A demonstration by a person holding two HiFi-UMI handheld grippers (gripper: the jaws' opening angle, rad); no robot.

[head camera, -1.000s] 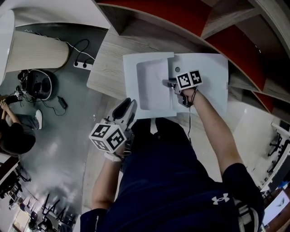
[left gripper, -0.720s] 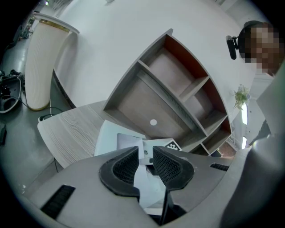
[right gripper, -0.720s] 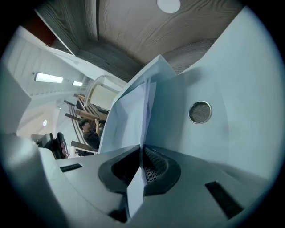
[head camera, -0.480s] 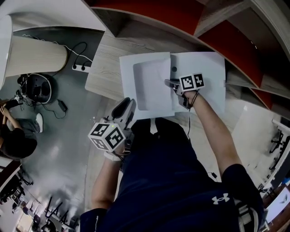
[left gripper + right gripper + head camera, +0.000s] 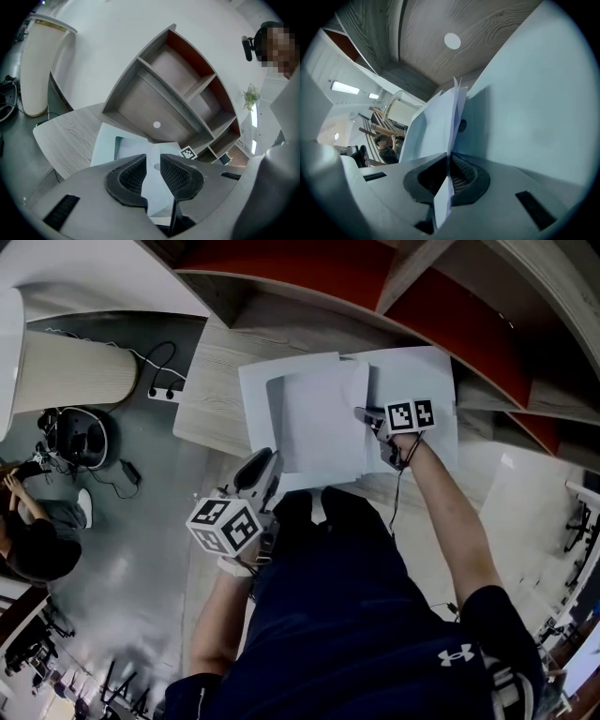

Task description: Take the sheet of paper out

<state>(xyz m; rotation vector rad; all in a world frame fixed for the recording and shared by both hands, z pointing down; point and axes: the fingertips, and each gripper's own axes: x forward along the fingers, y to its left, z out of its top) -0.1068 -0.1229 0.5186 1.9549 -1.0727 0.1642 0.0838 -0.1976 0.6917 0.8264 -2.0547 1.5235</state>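
Observation:
A white folder lies open on the wooden table. My right gripper is shut on the right edge of the sheet of paper, which is raised off the folder's left half. In the right gripper view the sheet stands edge-on, pinched between the pads, with the folder behind it. My left gripper hovers at the table's near edge, short of the folder. Its jaws are closing with nothing between them. From the left gripper the folder shows just beyond.
A curved wooden shelf unit with red backs rises behind the table. On the grey floor to the left are a power strip with cables and a pale ribbed column. A person sits at the far left.
My right gripper has shut on the sheet's edge and moved to the right and up. The sheet has lifted out of the folder's left half. The left gripper has kept still.

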